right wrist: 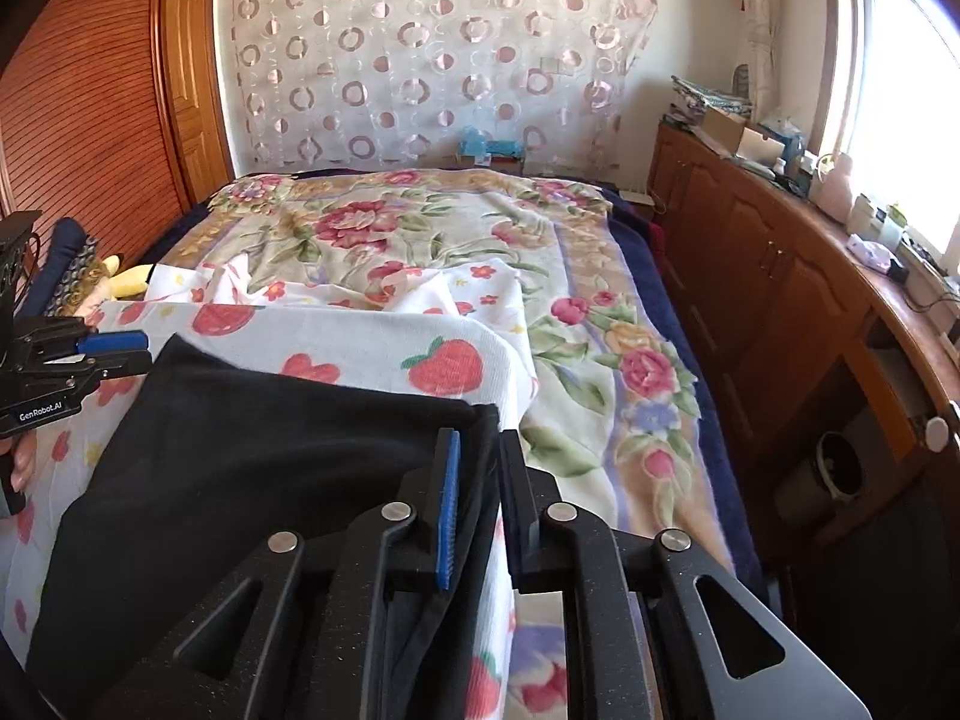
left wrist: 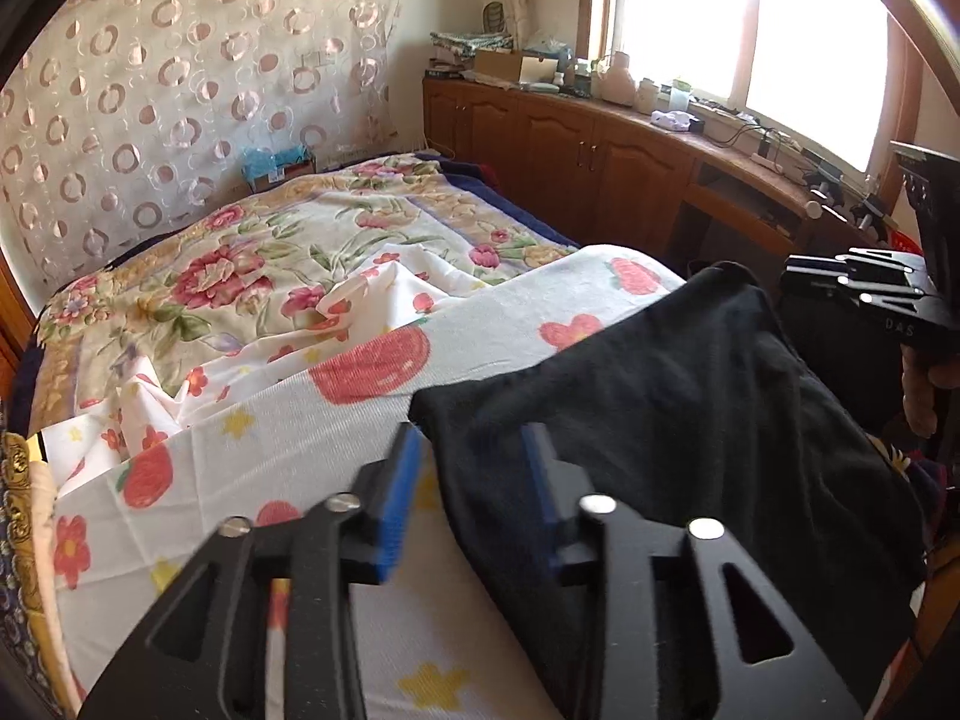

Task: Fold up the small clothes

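The black garment [right wrist: 252, 450] is lying partly spread on the strawberry-print towel [right wrist: 372, 348] on the bed, folding seemingly barely begun. The right gripper [right wrist: 480, 504] is pinching its right edge; the left gripper [left wrist: 471, 492] is gaping open at its left edge, gripping nothing.

The garment [left wrist: 690, 420] is plain black. Under it, the towel [left wrist: 372, 396] is white with red strawberries and yellow stars. The bedspread [right wrist: 420, 228] beyond the claws is cream with pink roses and green leaves. The curtain [right wrist: 420, 48] bears pink rings on white. The cabinets [right wrist: 768, 276] are reddish-brown wood.
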`<control>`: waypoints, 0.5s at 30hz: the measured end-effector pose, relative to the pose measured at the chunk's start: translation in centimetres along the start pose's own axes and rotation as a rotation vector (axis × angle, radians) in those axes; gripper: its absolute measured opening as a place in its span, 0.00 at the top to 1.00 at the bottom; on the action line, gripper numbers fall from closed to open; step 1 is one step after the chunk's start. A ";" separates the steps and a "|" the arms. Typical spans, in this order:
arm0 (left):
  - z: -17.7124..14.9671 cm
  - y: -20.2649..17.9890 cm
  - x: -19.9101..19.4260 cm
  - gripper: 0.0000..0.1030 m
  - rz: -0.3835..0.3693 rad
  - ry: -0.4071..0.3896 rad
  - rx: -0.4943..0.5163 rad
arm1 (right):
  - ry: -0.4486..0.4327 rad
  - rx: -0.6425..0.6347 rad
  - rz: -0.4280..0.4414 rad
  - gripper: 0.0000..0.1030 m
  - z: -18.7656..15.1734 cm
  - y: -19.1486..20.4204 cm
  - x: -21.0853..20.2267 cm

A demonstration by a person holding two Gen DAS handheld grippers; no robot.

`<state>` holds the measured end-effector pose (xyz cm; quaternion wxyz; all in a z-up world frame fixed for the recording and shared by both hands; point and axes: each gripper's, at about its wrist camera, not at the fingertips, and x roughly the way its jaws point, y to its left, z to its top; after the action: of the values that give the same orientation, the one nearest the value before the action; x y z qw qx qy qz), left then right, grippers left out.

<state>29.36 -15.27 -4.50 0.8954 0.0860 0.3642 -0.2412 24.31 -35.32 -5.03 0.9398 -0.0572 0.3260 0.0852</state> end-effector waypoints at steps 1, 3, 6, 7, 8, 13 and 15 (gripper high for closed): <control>-0.3 -0.4 -0.7 0.54 -0.005 -0.005 0.004 | -0.005 -0.004 0.006 0.72 -0.5 0.2 -0.7; -0.8 -1.1 -2.0 0.35 -0.007 -0.014 0.005 | -0.012 -0.013 0.008 0.64 -1.7 0.6 -2.2; -1.9 -1.8 -3.8 0.25 -0.023 -0.034 -0.004 | -0.012 -0.020 0.010 0.63 -3.8 1.2 -4.2; -2.2 -2.0 -4.2 0.24 -0.027 -0.033 -0.008 | -0.012 -0.019 0.012 0.63 -4.6 1.5 -4.9; -2.6 -2.3 -4.5 0.24 -0.028 -0.030 -0.011 | -0.009 -0.019 0.019 0.63 -5.4 1.7 -5.6; -5.4 -3.5 -6.4 0.24 -0.049 -0.018 -0.014 | 0.004 -0.003 0.040 0.63 -8.7 2.6 -8.3; -6.9 -4.0 -7.0 0.24 -0.052 -0.005 -0.017 | 0.014 0.002 0.045 0.63 -10.1 2.9 -9.3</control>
<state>18.84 -13.84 -4.47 0.8905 0.0681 0.3660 -0.2616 10.49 -35.28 -7.24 0.9355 -0.0494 0.3337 0.1054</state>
